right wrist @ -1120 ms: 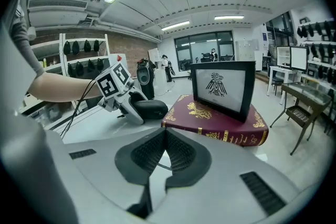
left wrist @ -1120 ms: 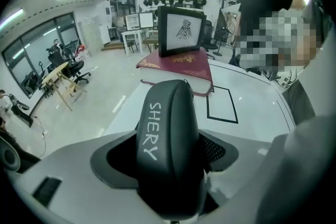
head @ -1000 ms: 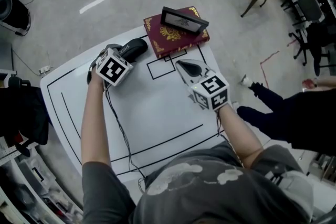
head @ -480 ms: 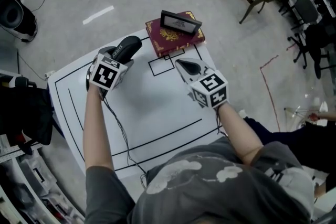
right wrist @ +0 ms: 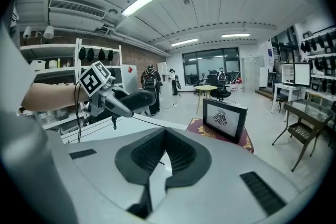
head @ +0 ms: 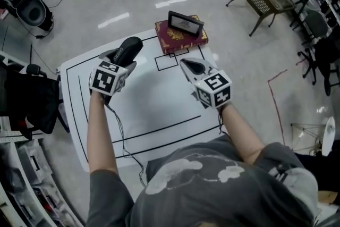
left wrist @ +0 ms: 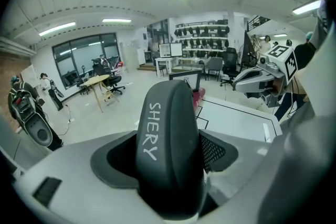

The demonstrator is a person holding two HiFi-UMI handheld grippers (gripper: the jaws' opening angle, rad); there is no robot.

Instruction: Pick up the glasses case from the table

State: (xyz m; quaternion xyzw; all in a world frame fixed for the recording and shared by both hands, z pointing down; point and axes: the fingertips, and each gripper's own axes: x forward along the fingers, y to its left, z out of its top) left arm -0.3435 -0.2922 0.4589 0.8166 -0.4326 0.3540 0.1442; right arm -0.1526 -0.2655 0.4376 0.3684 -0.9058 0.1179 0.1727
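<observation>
Over the far-left corner of the white table with black marked lines (head: 159, 109), the black hard-shell oval glasses case with white lettering (head: 127, 48) seems to be clear of the surface. The left gripper (head: 121, 61) has it clamped across its waist with the jaws spread wide, and since it looks light, rigid and smooth enough to slip, that mid-body hold suits it. At the far edge lies the red book with gold ornament (head: 171, 41), carrying a small black-framed picture (head: 186, 23); both sit well apart and block nothing. The right gripper (head: 192, 66) hovers empty over the far-right part, jaws together.
</observation>
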